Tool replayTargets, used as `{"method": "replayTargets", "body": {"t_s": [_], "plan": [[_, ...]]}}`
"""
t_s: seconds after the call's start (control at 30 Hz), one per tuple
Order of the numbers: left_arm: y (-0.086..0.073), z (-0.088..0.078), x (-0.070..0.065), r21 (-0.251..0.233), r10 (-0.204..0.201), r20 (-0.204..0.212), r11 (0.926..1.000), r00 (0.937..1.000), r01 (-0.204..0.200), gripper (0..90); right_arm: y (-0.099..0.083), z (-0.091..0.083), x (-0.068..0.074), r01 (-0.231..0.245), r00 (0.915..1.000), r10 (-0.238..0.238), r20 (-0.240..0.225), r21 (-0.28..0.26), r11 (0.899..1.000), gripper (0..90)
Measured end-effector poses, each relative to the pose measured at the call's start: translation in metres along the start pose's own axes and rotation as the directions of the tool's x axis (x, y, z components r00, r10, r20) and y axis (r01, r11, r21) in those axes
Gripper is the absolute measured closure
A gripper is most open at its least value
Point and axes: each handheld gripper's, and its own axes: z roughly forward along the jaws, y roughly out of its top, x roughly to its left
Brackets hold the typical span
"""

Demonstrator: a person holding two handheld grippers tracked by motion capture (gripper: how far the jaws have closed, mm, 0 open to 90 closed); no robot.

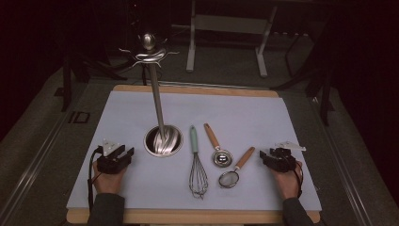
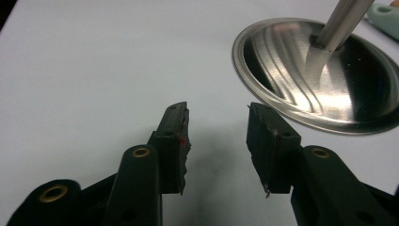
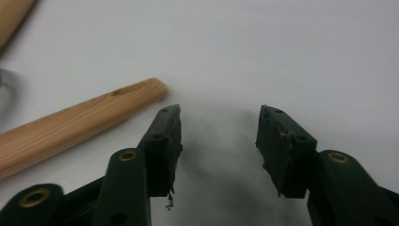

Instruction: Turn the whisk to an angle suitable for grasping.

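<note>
Left tongs (image 1: 123, 154) agape by stand base (image 1: 163, 141) — right tongs (image 1: 269, 155) agape near strainer (image 1: 236, 168)

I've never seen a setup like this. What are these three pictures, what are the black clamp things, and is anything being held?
A person holds a handheld gripper in each hand: left gripper, right gripper. The high view looks down on the table; each gripper view looks along its own gripper's two black fingers, which stand open and hold nothing. On the pale sheet lie a round steel base with an upright pole, a mint-handled wire whisk, a wooden-handled steel measuring spoon and a wooden-handled small mesh strainer.
</note>
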Motion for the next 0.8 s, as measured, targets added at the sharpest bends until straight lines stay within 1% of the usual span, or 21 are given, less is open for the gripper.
{"method": "replayTargets", "body": {"t_s": [0.03, 0.07, 0.13, 0.23, 0.3, 0.33, 0.43, 0.53, 0.6, 0.63, 0.7, 0.77, 0.8], "plan": [[0.000, 0.000, 0.000, 0.000, 0.000, 0.000, 1.0000, 1.0000, 0.000, 60.9, 0.000, 0.000, 0.000, 0.000, 1.0000, 0.000, 0.000, 0.000, 1.000, 51.1], [-0.001, -0.002, -0.001, -0.017, 0.004, 0.000, 0.9998, 1.0000, -0.004, 61.1, 0.001, -0.002, 0.002, 0.008, 0.9997, -0.008, -0.025, 0.003, 1.000, 52.5], [-0.001, -0.002, -0.001, -0.020, 0.006, 0.000, 0.9998, 1.0000, -0.006, 61.2, 0.002, -0.003, 0.003, 0.013, 0.9994, -0.013, -0.032, 0.003, 1.000, 53.0], [-0.001, -0.003, -0.001, -0.026, 0.016, 0.018, 0.9995, 0.9997, -0.016, 63.5, 0.007, -0.008, 0.005, 0.015, 0.9975, -0.015, -0.069, 0.007, 1.000, 54.2], [-0.002, -0.004, -0.003, -0.040, 0.041, 0.030, 0.9984, 0.9987, -0.039, 65.1, 0.011, -0.012, 0.007, 0.005, 0.9950, -0.005, -0.099, -0.001, 1.000, 55.0], [-0.002, -0.004, -0.003, -0.045, 0.052, 0.034, 0.9977, 0.9981, -0.050, 65.9, 0.014, -0.013, 0.009, 0.004, 0.9930, -0.004, -0.118, 0.004, 1.000, 55.0], [-0.003, -0.004, -0.005, -0.044, 0.062, 0.034, 0.9972, 0.9975, -0.061, 66.2, 0.026, -0.013, 0.013, 0.015, 0.9855, -0.011, -0.169, 0.025, 1.000, 55.0], [-0.002, -0.004, -0.004, -0.042, 0.049, 0.033, 0.9980, 0.9983, -0.047, 65.8, 0.042, -0.014, 0.020, 0.033, 0.9757, -0.024, -0.218, 0.038, 0.999, 54.6], [-0.003, -0.004, -0.003, -0.046, 0.039, 0.033, 0.9982, 0.9987, -0.037, 65.7, 0.053, -0.014, 0.028, 0.052, 0.9687, -0.038, -0.245, 0.050, 0.997, 54.3], [-0.003, -0.004, -0.003, -0.047, 0.038, 0.034, 0.9983, 0.9987, -0.036, 65.7, 0.059, -0.012, 0.034, 0.069, 0.9637, -0.051, -0.262, 0.061, 0.996, 54.3], [-0.003, -0.004, -0.002, -0.047, 0.038, 0.035, 0.9982, 0.9987, -0.036, 65.6, 0.067, -0.008, 0.044, 0.104, 0.9579, -0.080, -0.276, 0.074, 0.992, 54.4], [-0.003, -0.004, -0.003, -0.047, 0.039, 0.035, 0.9982, 0.9986, -0.037, 65.3, 0.074, -0.002, 0.056, 0.147, 0.9515, -0.114, -0.286, 0.097, 0.984, 55.8], [-0.003, -0.004, -0.003, -0.047, 0.038, 0.035, 0.9982, 0.9987, -0.036, 65.3, 0.077, 0.001, 0.060, 0.159, 0.9492, -0.124, -0.289, 0.104, 0.982, 56.5]]}}
